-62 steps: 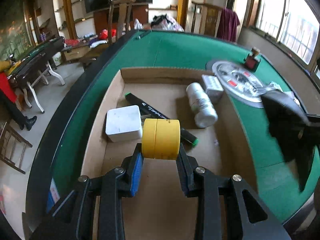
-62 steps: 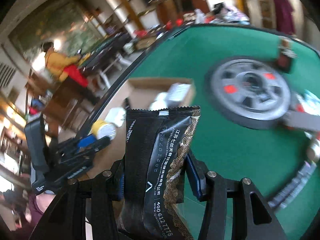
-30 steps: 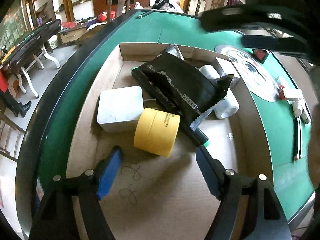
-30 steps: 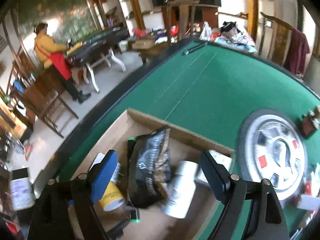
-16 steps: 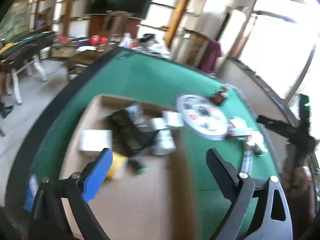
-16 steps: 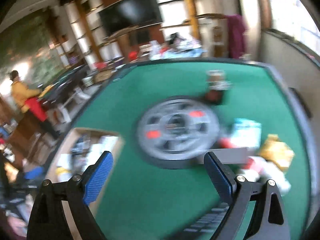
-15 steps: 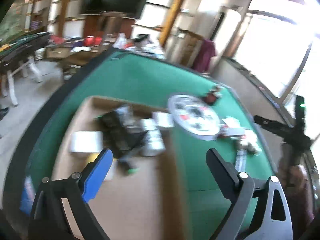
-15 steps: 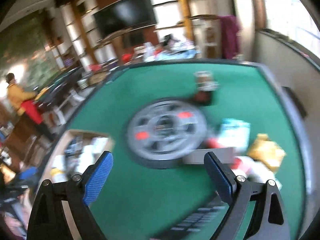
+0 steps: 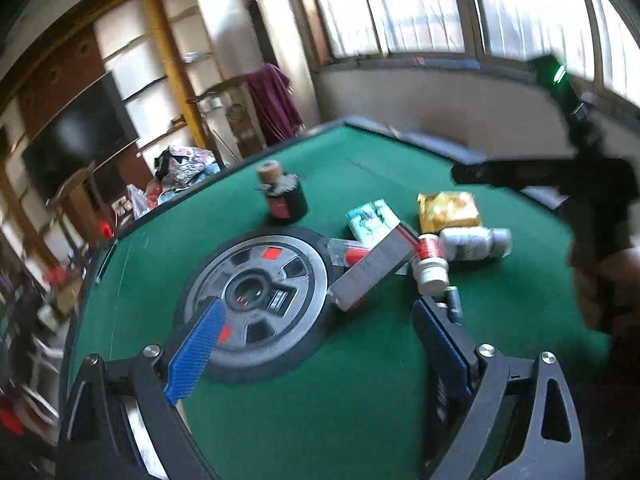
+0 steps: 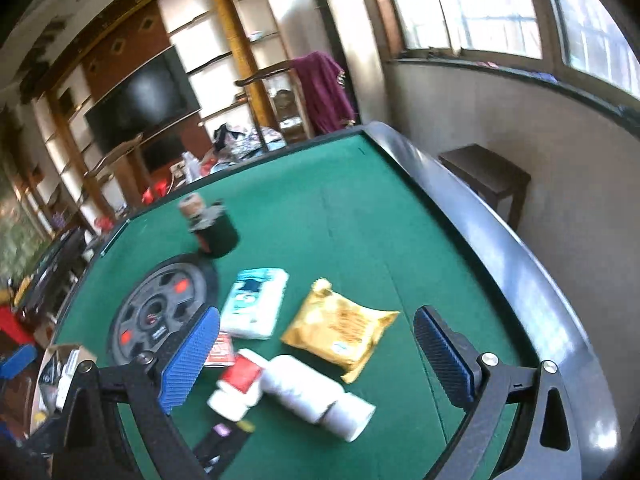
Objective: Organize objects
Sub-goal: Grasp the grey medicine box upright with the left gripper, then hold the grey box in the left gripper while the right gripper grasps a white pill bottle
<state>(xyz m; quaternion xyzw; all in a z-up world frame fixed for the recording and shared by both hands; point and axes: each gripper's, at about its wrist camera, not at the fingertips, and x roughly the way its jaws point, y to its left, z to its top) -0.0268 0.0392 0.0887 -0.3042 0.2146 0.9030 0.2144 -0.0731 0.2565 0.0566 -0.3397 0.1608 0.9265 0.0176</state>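
Over the green felt table (image 10: 360, 208), the left gripper (image 9: 316, 332) and right gripper (image 10: 316, 340) gape wide, the right's jaws just opening, holding nothing, above a gold foil packet (image 10: 340, 330).

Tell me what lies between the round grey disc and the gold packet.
In the right wrist view, a white-and-teal pack lies between the grey disc and the gold packet.

Black claw (image 9: 316, 340) frames, blue ribbed pads (image 10: 190, 362), silver screws

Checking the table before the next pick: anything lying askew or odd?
Yes. The grey box lies tilted, one end propped on the rim of the round disc instead of flat on the felt. Beside it the white bottle and the small red-capped bottle lie tipped on their sides. No spill shows.
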